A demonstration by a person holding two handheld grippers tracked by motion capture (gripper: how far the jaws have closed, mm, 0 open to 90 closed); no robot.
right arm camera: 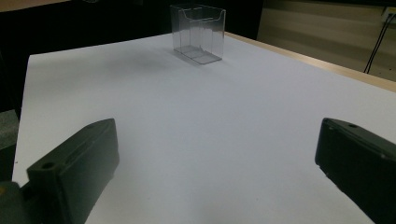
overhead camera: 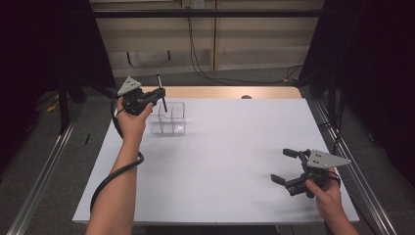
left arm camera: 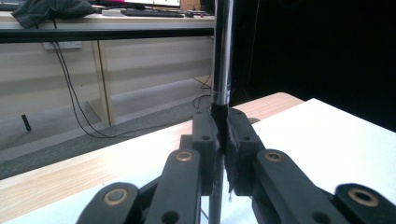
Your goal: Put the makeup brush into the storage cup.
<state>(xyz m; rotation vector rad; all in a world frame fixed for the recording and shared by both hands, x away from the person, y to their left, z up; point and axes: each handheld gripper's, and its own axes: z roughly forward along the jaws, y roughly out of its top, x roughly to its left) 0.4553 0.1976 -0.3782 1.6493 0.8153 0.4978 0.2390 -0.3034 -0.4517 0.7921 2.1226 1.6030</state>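
Two hand-held tongs are over a white worktop [overhead camera: 220, 161] seen from above. The left tongs [overhead camera: 160, 93], held near the far left corner, are clamped on a slim pen [overhead camera: 161, 98] with a dark grip and a silvery barrel, which stands nearly upright. In the left gripper view the pen [left arm camera: 222, 56] rises straight up from between the two black jaws, which press on its dark lower part. The pen's lower end hangs above the near left part of a clear plastic compartment holder [overhead camera: 169, 119] standing on the worktop; whether it touches the holder cannot be told. The right tongs [overhead camera: 285, 166] are near the right front corner, well apart from the holder, with jaws spread wide and nothing between them. The right gripper view shows the holder [right arm camera: 198, 32] far off across the bare white surface.
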